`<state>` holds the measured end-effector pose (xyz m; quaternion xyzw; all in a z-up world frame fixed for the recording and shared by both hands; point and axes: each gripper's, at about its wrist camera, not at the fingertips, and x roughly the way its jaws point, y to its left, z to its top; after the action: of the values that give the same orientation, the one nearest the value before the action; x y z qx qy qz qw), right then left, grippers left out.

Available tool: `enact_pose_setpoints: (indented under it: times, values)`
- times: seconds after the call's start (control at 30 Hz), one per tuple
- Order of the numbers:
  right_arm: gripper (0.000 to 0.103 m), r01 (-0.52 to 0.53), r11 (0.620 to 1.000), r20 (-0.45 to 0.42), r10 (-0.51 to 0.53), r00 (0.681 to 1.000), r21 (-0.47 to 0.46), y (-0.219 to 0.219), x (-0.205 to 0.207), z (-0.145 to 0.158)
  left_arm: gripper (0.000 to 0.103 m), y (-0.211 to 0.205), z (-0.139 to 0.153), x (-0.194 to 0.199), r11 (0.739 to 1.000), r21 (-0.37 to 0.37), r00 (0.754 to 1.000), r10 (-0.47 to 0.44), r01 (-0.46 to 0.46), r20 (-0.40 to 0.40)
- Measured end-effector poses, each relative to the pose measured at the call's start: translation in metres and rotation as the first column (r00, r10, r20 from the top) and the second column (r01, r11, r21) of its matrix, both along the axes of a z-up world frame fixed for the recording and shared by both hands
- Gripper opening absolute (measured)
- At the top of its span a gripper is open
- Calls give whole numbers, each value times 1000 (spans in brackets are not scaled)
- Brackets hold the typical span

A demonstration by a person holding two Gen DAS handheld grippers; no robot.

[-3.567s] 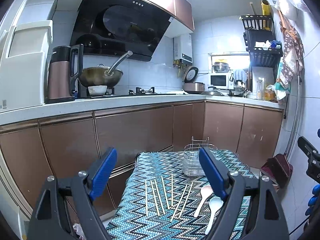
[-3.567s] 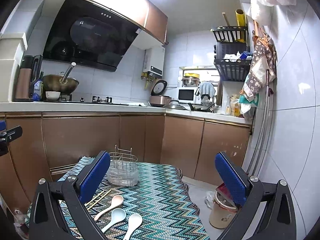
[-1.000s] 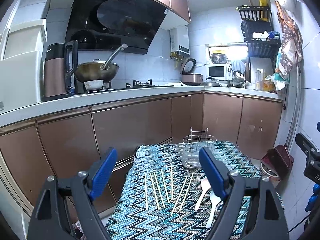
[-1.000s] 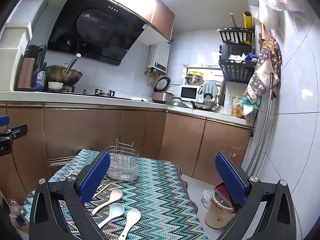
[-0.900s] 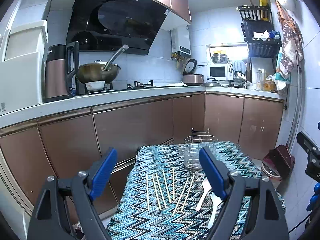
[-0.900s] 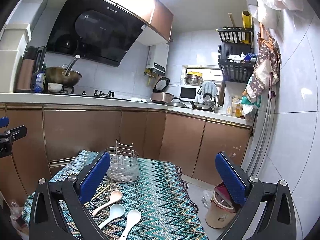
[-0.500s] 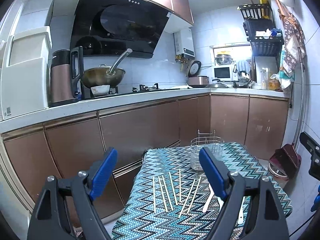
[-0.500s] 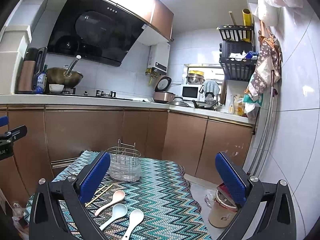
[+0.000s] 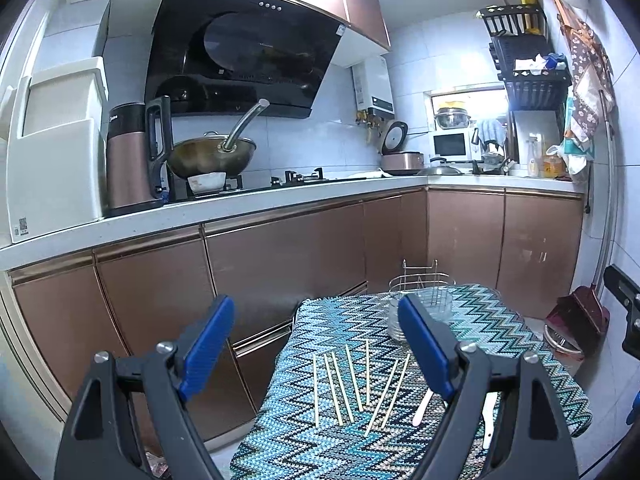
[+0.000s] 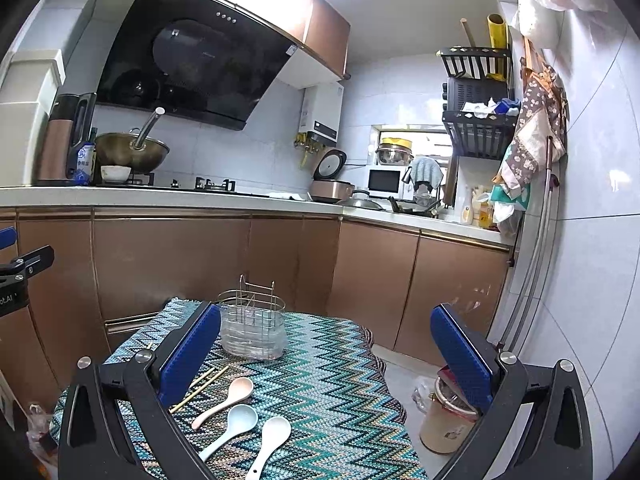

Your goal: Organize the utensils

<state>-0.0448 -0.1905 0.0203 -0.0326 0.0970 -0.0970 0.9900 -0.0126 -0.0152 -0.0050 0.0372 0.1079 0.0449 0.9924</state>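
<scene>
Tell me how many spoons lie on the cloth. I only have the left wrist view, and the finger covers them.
Observer: Three, side by side: a pink spoon, a pale blue spoon and a white spoon.
Operator: Report what's in the caddy.
Observer: No utensils show in the wire caddy.
Operator: Give the right gripper's state.
Observer: The right gripper is open, holding nothing.
</scene>
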Motion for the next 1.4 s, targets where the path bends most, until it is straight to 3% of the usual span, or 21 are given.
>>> enact_pose_setpoints:
  times: [1.4]
  values:
    - [103,-11,1000,-18,11,1000,4,5,4,-5,83,19,4,-2,995,-33,995,94,-93,21]
